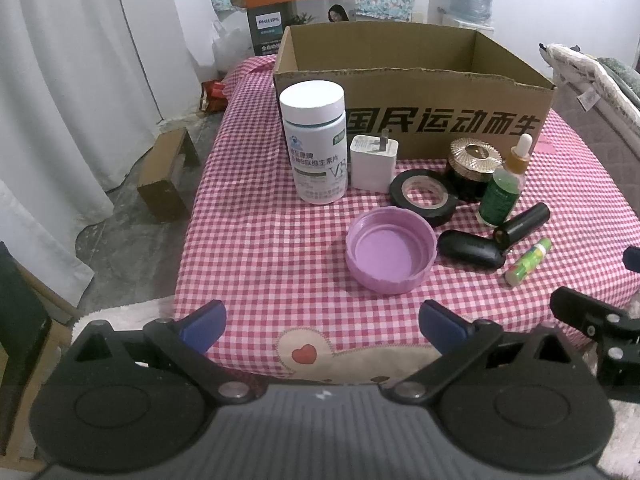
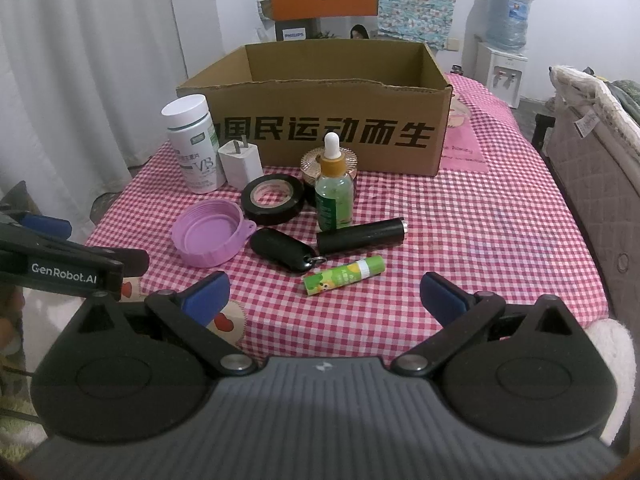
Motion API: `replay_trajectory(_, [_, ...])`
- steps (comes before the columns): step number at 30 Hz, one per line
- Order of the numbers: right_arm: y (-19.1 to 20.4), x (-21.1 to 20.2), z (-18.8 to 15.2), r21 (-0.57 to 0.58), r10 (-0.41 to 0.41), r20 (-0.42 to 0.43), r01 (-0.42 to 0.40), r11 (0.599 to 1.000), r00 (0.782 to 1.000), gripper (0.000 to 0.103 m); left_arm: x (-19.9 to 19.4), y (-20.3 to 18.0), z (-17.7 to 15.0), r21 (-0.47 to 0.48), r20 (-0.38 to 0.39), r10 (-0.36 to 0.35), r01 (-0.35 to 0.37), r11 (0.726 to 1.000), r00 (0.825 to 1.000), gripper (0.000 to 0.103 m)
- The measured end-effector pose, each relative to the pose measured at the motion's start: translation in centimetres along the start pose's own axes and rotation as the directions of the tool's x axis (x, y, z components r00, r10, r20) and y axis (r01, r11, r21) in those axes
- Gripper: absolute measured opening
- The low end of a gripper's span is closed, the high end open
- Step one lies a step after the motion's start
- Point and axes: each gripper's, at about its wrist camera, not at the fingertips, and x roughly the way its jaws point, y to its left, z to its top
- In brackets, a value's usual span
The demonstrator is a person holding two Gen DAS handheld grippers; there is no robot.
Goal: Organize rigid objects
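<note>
An open cardboard box (image 1: pixel 440 120) (image 2: pixel 328 132) stands at the back of the checked table. In front of it are a white pill bottle (image 1: pixel 316 144) (image 2: pixel 194 144), a white charger (image 1: pixel 374 164) (image 2: pixel 240 162), a black tape roll (image 1: pixel 424 196) (image 2: pixel 274 198), a gold-lidded jar (image 1: pixel 474 168), a green dropper bottle (image 1: pixel 506 188) (image 2: pixel 334 192), a purple lid (image 1: pixel 390 254) (image 2: pixel 208 236), a black key fob (image 1: pixel 470 248) (image 2: pixel 282 254), a black cylinder (image 1: pixel 522 226) (image 2: pixel 362 236) and a green glue stick (image 1: pixel 528 262) (image 2: pixel 344 274). My left gripper (image 1: pixel 322 326) and right gripper (image 2: pixel 324 296) are open and empty, near the front edge.
The table carries a pink checked cloth (image 1: pixel 260 220) (image 2: pixel 480 240). White curtains (image 1: pixel 80 80) hang at the left, with a small cardboard box (image 1: pixel 168 176) on the floor. A mattress edge (image 2: pixel 592 152) is at the right. A water dispenser (image 2: pixel 504 40) stands behind.
</note>
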Motion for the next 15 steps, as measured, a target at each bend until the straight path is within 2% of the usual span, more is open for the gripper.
replay_trajectory(15, [0.23,0.13,-0.01,-0.011,0.007,-0.001,-0.007,1.000,1.000,0.102,0.10,0.23,-0.15,0.004,-0.009,0.012,-0.012,1.000,1.000,0.103])
